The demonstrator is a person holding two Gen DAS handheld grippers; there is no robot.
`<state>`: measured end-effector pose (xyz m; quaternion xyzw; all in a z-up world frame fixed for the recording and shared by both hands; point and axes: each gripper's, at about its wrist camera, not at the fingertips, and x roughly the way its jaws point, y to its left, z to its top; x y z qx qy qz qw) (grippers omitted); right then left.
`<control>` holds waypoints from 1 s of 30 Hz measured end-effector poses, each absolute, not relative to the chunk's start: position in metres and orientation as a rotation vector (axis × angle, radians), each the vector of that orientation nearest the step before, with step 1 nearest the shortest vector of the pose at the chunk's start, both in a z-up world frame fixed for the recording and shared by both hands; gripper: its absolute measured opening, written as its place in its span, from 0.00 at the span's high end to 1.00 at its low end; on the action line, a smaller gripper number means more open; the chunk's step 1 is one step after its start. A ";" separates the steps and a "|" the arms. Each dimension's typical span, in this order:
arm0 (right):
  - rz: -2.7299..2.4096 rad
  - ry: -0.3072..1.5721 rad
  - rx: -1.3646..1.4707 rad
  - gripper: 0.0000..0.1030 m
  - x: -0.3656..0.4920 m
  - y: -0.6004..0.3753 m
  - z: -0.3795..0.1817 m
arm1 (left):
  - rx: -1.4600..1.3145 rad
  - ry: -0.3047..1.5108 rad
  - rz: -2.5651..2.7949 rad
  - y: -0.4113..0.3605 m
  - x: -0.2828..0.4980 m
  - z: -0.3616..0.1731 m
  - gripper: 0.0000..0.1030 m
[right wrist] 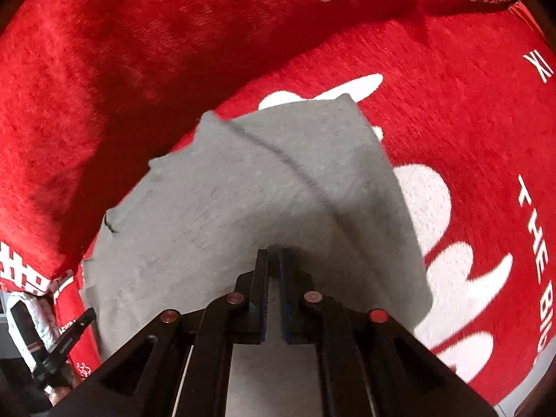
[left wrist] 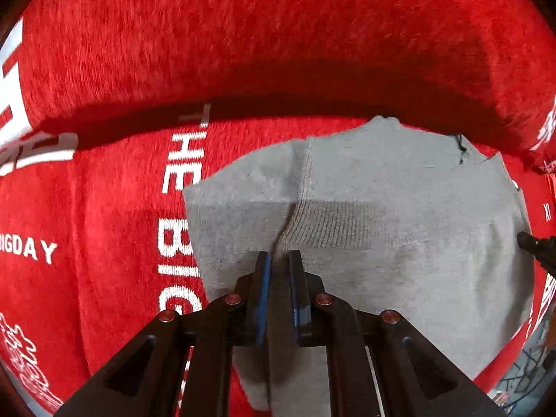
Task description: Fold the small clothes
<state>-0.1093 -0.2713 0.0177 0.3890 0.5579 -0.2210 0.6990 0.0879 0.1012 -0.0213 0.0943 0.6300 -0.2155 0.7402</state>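
Observation:
A small grey knit garment (left wrist: 399, 191) lies on a red plush blanket (left wrist: 104, 208). In the left wrist view a ribbed seam runs down the cloth to my left gripper (left wrist: 279, 255), whose blue-padded fingers pinch the near edge. In the right wrist view the same grey garment (right wrist: 226, 208) rises in a tent to my right gripper (right wrist: 274, 253), which is shut on a lifted ridge of it. The right gripper's tip (left wrist: 535, 243) shows at the cloth's right edge, and the left gripper (right wrist: 69, 333) shows low at the left. Both hold the near side.
The red blanket (right wrist: 451, 121) carries white lettering and white shapes. Behind the garment it rises in a thick padded fold (left wrist: 278, 34) that casts a dark shadow. The blanket's edge and a patterned surface (left wrist: 531, 375) show at the lower right.

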 end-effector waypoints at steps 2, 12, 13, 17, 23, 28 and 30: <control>-0.500 1.250 0.824 0.98 -0.110 -0.273 0.021 | 0.186 1.387 -0.470 0.104 0.090 -0.021 0.88; -0.495 1.301 0.750 0.87 -0.134 -0.287 0.040 | 0.220 1.401 -0.431 0.095 0.092 -0.020 0.88; -0.506 1.326 0.741 0.87 -0.134 -0.287 0.034 | 0.219 1.402 -0.428 0.093 0.092 -0.020 0.88; -0.535 1.328 0.789 0.88 -0.145 -0.294 0.019 | 0.218 1.406 -0.420 0.089 0.090 -0.016 0.88; -0.585 1.302 0.824 0.84 -0.161 -0.295 0.036 | 0.234 1.442 -0.403 0.101 0.075 -0.007 0.88; -0.586 1.281 0.841 0.73 -0.174 -0.284 0.057 | 0.242 1.461 -0.407 0.113 0.054 0.004 0.88; -0.562 1.282 0.843 0.58 -0.174 -0.271 0.063 | 0.240 1.468 -0.408 0.118 0.047 0.007 0.88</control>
